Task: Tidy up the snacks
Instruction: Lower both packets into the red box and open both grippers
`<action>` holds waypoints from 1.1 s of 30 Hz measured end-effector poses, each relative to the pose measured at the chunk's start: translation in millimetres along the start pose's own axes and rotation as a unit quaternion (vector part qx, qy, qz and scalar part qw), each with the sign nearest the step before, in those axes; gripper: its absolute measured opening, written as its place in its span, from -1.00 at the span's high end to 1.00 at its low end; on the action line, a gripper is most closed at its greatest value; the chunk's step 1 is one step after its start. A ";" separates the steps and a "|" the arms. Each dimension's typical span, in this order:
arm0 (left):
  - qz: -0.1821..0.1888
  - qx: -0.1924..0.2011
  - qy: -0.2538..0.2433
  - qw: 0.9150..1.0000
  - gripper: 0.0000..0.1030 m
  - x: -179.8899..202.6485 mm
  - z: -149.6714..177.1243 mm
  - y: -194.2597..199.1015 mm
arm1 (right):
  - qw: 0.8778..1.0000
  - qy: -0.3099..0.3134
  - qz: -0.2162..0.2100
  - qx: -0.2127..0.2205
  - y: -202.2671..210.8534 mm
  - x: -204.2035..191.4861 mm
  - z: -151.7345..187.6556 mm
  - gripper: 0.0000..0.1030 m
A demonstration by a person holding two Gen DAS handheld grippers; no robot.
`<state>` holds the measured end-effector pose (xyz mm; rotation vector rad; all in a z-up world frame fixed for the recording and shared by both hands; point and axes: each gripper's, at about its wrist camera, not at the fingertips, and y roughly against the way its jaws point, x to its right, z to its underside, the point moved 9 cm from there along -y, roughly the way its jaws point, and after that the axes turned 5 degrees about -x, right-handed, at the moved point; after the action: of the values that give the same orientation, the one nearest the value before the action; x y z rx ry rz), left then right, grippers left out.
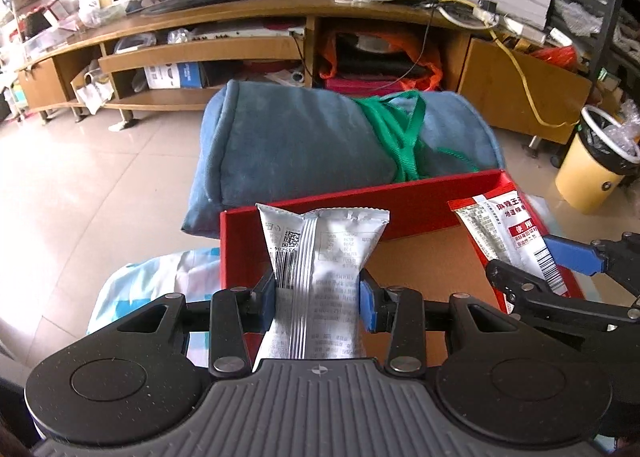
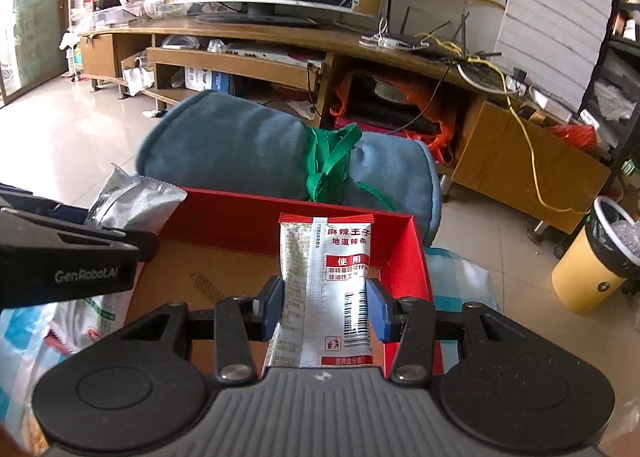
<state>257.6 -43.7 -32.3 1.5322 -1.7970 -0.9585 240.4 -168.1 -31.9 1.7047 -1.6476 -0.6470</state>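
My left gripper [image 1: 318, 295] is shut on a silver snack packet [image 1: 320, 253], held upright over the left side of a red box [image 1: 400, 193] with a brown cardboard floor. My right gripper [image 2: 325, 307] is shut on a red-and-silver snack packet [image 2: 326, 277], held over the right side of the same red box [image 2: 240, 203]. The right gripper [image 1: 560, 257] and its packet [image 1: 508, 233] show at the right of the left wrist view. The left gripper's arm [image 2: 72, 253] and silver packet [image 2: 132, 201] show at the left of the right wrist view.
A rolled blue blanket [image 1: 304, 137] tied with a green strap [image 1: 404, 137] lies just behind the box. More snack bags [image 2: 84, 321] lie left of the box on a light blue patterned cloth [image 1: 140, 285]. A yellow bin [image 1: 596, 169] stands at right; a wooden TV stand [image 1: 200, 53] is beyond.
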 end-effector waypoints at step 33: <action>-0.015 -0.043 0.008 0.999 -0.45 -15.7 15.8 -27.3 | 0.999 -0.027 -0.028 -0.034 -39.6 10.2 4.6 -0.21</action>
<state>262.9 -28.1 -63.4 1.5121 -1.7038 -1.0219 263.9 -179.6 -63.7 1.7031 -1.6019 -0.7727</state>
